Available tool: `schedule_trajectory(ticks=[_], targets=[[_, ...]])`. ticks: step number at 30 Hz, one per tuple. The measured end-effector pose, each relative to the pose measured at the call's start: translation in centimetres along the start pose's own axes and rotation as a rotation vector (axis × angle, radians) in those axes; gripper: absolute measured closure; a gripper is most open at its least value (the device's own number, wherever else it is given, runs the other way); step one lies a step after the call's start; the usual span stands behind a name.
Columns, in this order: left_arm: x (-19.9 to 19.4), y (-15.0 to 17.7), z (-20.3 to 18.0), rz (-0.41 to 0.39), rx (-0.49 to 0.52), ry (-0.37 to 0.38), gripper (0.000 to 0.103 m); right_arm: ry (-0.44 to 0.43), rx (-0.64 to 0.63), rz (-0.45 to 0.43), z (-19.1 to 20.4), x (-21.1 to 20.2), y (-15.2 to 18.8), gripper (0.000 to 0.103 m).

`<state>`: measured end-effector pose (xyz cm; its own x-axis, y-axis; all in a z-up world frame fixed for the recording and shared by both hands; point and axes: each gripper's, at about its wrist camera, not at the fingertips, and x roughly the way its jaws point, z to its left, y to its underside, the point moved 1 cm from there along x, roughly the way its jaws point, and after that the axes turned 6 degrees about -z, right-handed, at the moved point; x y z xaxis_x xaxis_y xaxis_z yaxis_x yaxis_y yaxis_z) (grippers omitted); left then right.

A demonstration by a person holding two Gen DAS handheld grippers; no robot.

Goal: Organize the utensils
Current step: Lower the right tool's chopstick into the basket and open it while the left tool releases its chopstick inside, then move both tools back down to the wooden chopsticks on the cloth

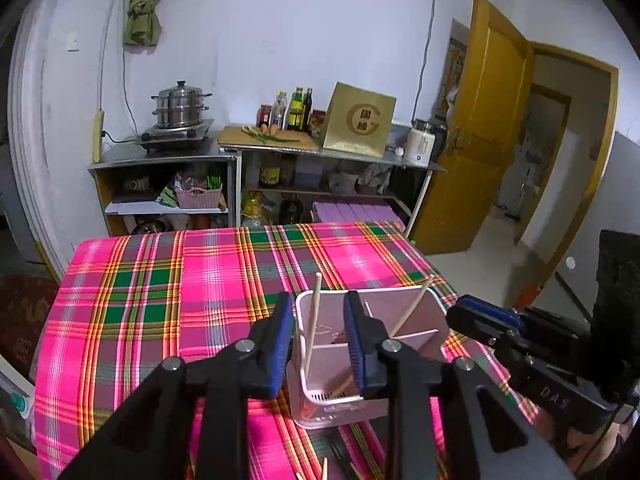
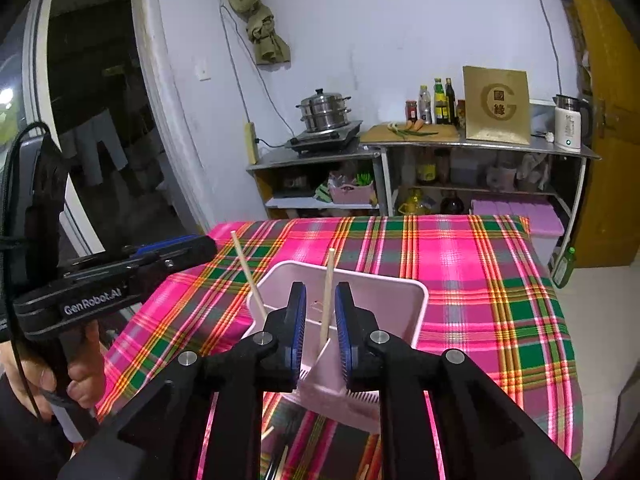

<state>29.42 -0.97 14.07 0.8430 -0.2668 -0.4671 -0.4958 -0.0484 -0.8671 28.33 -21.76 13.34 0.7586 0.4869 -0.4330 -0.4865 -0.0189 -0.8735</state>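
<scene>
Jaws of the right gripper (image 2: 321,330) stand narrowly apart around one chopstick (image 2: 327,294); the left gripper (image 1: 317,344) gapes empty. The pink holder (image 1: 412,308) on the table (image 1: 160,280) holds two chopsticks in separate compartments.

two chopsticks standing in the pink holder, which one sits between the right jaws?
The chopstick rising between the open right gripper jaws; the other chopstick leans off left, outside them.

white wall (image 1: 280,20) | steel shelving (image 1: 168,160) | yellow door (image 1: 480,120)

Right hand-held gripper (image 2: 321,334) jaws apart over pink holder (image 2: 404,300); chopstick (image 2: 327,300) standing between them.
</scene>
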Motion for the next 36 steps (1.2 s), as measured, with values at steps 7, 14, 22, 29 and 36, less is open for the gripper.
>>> schedule_trajectory(ticks=[7,14,22,29,36], targets=[[-5.3,2.3,-0.2,-0.054,0.014,-0.029,0.07,0.004,-0.024,-0.038,1.1,-4.4,1.4,0.087],[-9.3,6.5,-0.3,-0.07,0.008,-0.039,0.07,0.015,-0.043,-0.046,2.3,-8.3,4.3,0.087],[-12.5,10.9,-0.6,-0.073,0.001,-0.023,0.07,0.035,-0.066,-0.042,3.4,-11.5,8.3,0.087],[-13.9,14.4,-1.0,-0.047,0.023,-0.036,0.07,0.036,-0.062,-0.035,3.6,-13.1,10.9,0.087],[-13.7,16.6,0.0,-0.009,0.001,-0.047,0.07,0.026,-0.055,-0.004,3.7,-12.9,12.7,0.087]])
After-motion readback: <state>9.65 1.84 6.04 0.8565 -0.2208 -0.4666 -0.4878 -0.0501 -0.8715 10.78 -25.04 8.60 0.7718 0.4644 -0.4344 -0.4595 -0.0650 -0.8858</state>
